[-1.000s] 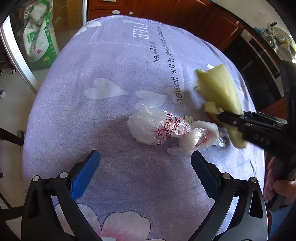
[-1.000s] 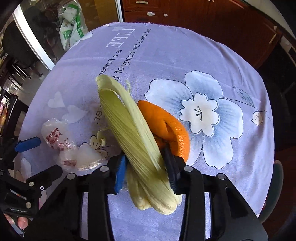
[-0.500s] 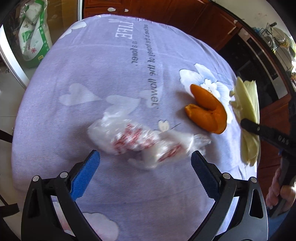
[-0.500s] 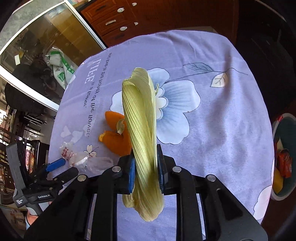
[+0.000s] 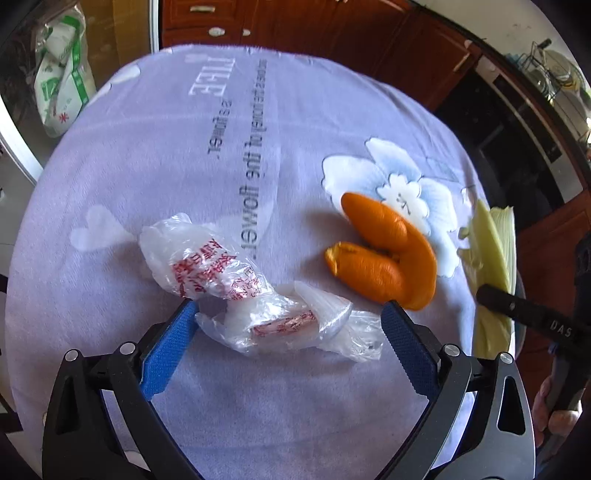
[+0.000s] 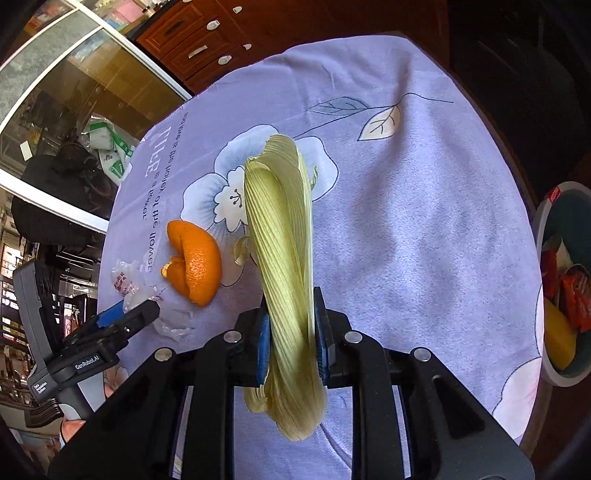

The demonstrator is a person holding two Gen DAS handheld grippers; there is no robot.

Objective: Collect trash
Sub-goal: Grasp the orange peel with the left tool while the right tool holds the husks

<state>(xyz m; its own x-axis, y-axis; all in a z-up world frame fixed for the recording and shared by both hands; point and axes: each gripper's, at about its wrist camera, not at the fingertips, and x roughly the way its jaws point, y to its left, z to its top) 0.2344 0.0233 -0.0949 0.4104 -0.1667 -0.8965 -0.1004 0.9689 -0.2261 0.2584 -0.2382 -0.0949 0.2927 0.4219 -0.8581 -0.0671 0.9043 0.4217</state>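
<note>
A crumpled clear plastic bag [image 5: 207,266] with red print lies on the lilac tablecloth [image 5: 166,155]. Its nearer half sits between the wide-apart blue pads of my left gripper [image 5: 288,308], which is open and hangs low over it. Right of the bag lies a curled orange peel [image 5: 384,258]. My right gripper [image 6: 290,314] is shut on a pale yellow-green corn husk [image 6: 280,221], held above the cloth's flower print. The husk [image 5: 495,251] also shows at the right edge of the left wrist view. The right wrist view shows the peel [image 6: 195,262], the bag [image 6: 125,280] and the left gripper [image 6: 125,314].
A round bin [image 6: 543,229] with red wrappers and something yellow inside stands below the table's right edge. Dark wooden cabinets [image 5: 295,22] run behind the table. A green-and-white sack [image 5: 59,92] leans by a glass door at the far left.
The right gripper lifted the husk off the orange peel and carried it right, rolling it upright. The left gripper moved forward until its pads flank the plastic bag.
</note>
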